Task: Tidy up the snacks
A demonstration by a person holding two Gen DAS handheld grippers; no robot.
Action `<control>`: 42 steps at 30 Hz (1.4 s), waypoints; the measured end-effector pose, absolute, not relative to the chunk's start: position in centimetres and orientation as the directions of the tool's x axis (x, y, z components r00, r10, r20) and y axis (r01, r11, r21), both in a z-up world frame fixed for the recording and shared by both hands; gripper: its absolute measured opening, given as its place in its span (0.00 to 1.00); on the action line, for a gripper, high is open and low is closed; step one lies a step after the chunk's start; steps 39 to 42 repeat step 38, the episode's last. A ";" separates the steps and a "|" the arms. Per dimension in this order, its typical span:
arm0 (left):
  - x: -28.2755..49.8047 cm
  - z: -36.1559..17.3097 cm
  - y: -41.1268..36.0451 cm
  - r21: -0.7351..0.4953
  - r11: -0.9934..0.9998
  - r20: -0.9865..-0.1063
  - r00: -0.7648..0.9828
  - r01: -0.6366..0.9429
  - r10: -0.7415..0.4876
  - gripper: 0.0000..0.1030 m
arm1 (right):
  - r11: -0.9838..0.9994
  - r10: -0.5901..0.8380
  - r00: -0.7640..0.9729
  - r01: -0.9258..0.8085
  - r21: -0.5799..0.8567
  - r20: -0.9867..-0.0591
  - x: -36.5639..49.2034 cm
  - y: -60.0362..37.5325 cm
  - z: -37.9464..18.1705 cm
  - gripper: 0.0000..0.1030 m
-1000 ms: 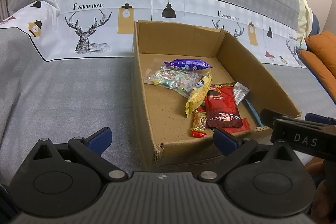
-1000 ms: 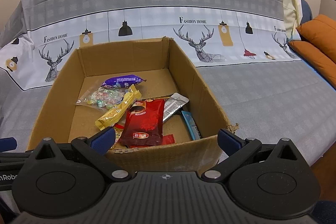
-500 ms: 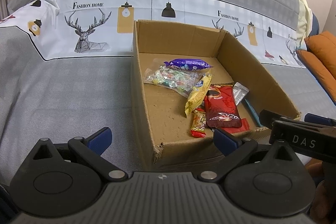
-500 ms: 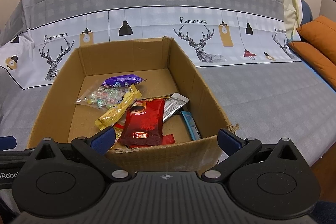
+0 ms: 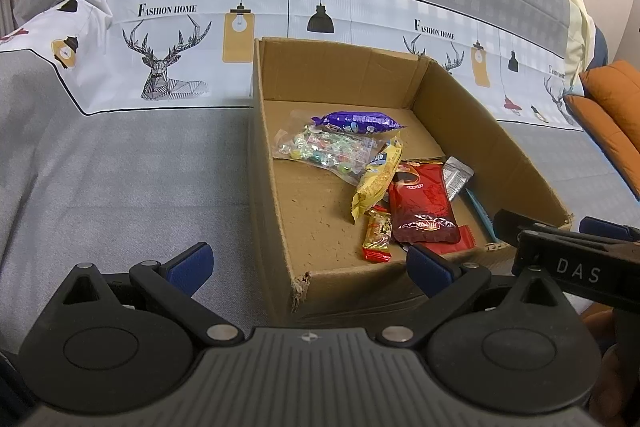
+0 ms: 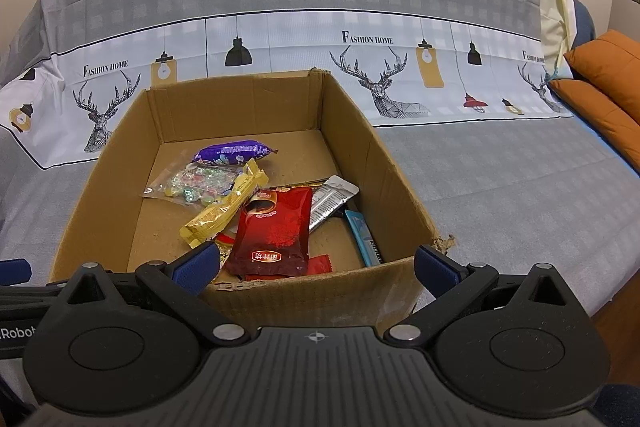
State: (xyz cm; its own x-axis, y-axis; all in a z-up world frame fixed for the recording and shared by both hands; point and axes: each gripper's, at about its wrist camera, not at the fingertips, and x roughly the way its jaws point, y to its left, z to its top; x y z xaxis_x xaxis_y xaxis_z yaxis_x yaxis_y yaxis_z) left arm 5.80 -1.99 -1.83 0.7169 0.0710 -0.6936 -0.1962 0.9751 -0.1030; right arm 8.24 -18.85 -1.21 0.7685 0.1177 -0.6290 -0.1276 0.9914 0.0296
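Note:
An open cardboard box (image 5: 272, 155) (image 6: 400, 187) stands on a sofa. Inside lie several snacks: a purple packet (image 5: 356, 121) (image 6: 232, 151), a clear bag of sweets (image 5: 324, 149) (image 6: 192, 183), a yellow packet (image 5: 378, 179) (image 6: 224, 211), a red pouch (image 5: 420, 207) (image 6: 276, 231), a silver packet (image 5: 456, 175) (image 6: 332, 201), a blue bar (image 6: 362, 235) and a small red-yellow bar (image 5: 378, 235). My left gripper (image 5: 308, 263) is open and empty in front of the box's near left corner. My right gripper (image 6: 316, 267) is open and empty in front of the box's near wall.
The sofa has a grey checked cover (image 5: 120, 179) (image 6: 500, 195) with a white deer-print band. Orange cushions (image 5: 612, 107) (image 6: 608, 79) lie at the far right. The right gripper's black body (image 5: 572, 263) shows at the right of the left wrist view.

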 end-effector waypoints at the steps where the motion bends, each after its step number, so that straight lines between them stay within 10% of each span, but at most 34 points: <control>1: 5.8 -1.8 -2.0 -0.103 0.975 -0.694 0.717 -0.196 0.071 1.00 | 0.991 0.118 0.769 -0.128 0.029 -0.629 8.2 -18.9 -1.2 1.00; 42: 5.8 -1.7 -2.2 -0.119 0.977 -0.677 0.734 -0.176 0.050 1.00 | 0.993 0.115 0.766 -0.109 0.047 -0.632 8.2 -18.7 -1.4 1.00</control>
